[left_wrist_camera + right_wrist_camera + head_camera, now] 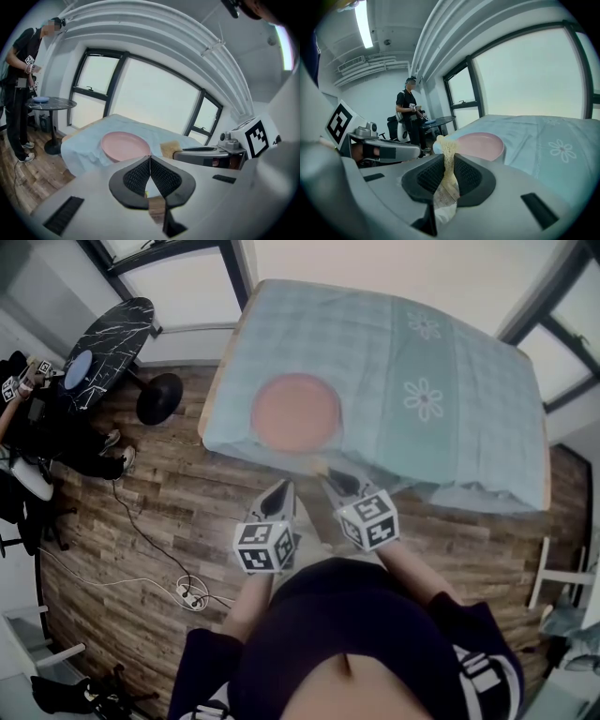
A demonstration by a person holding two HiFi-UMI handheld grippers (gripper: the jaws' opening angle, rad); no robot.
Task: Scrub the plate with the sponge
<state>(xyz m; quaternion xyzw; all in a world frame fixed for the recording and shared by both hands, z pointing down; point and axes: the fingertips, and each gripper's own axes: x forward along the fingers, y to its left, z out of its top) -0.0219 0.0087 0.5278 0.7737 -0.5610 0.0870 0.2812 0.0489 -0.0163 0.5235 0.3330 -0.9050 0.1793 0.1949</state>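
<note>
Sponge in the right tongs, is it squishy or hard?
Probably squishy: the sponge is pinched thin between the right tongs. Likely light, since that small pinch holds it up. Its rough look suggests it won't slip easily.

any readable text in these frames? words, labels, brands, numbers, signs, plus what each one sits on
No readable words, numbers or brands in any view.
Left marker cube and right marker cube: black-and-white square patterns, no characters.
White print on the wearer's sleeve: cut off, unreadable.
Tablecloth: flower motifs only, no text.
</note>
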